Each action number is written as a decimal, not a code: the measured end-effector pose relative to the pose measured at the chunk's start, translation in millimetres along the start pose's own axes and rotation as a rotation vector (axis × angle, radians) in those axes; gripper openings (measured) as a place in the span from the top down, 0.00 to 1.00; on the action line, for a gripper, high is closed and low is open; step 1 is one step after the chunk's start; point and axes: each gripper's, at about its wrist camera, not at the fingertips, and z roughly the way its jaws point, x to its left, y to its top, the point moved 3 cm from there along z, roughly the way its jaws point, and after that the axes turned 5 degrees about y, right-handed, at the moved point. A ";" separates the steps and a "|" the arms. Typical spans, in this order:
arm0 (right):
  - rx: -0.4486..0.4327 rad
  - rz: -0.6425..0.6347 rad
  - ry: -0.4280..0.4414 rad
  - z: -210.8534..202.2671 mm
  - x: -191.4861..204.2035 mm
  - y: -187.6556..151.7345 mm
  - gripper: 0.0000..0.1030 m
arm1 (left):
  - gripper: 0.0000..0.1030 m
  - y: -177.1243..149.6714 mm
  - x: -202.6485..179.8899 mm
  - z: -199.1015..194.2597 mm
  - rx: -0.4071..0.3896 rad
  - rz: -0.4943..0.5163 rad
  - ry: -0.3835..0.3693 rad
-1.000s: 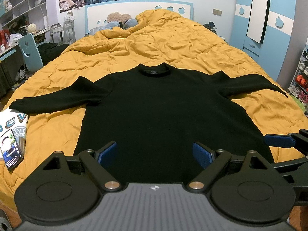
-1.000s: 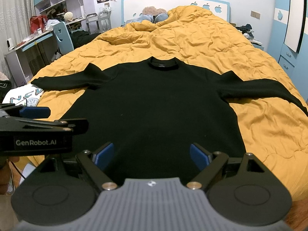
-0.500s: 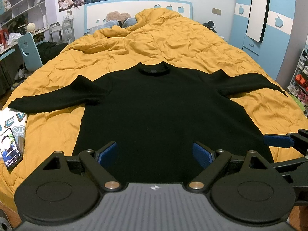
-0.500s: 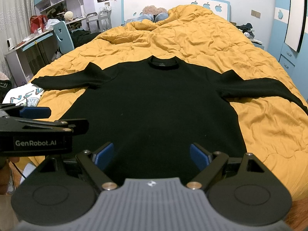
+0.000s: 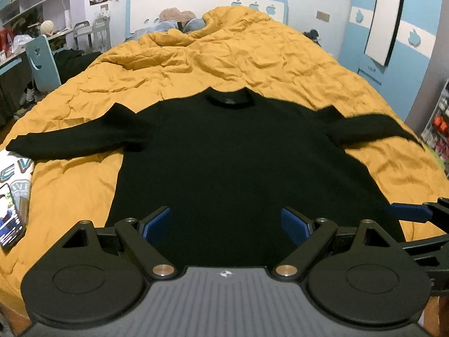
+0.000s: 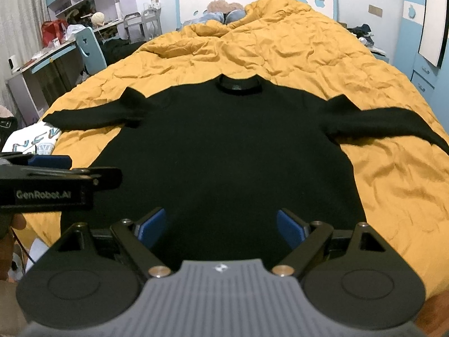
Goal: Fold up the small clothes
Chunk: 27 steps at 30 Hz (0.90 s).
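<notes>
I have the sweater spread flat on the bed, collar at the far end and hem toward me, so its long axis runs straight away from both tools while the sleeves stretch out to either side. My left hand-held gripper hovers over the hem with its jaws spread wide and nothing between them. My right hand-held gripper sits beside it, equally spread and empty, level and pointing up the bed. Each sleeve lies well apart from me; I judge the left tool nearer the left sleeve, the right nearer the right.
</notes>
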 end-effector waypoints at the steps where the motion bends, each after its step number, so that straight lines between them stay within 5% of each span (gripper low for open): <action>1: -0.012 -0.001 -0.001 2.8 -3.3 5.3 0.20 | 0.00 4.3 4.6 3.5 -0.006 -0.015 -0.002; 8: -0.143 0.035 0.025 30.2 -36.4 43.7 0.20 | 0.00 41.7 83.3 44.2 -0.072 -0.241 0.053; 12: -0.136 0.056 0.024 62.9 -54.8 64.4 0.20 | 0.00 53.3 156.0 80.7 -0.071 -0.436 0.157; 16: -0.121 0.042 0.056 101.2 -64.6 82.3 0.20 | 0.00 61.9 218.7 114.2 -0.059 -0.519 0.263; 27: -0.102 0.061 0.054 183.7 -63.6 113.8 0.20 | 0.01 63.0 393.8 158.5 -0.156 -0.878 0.333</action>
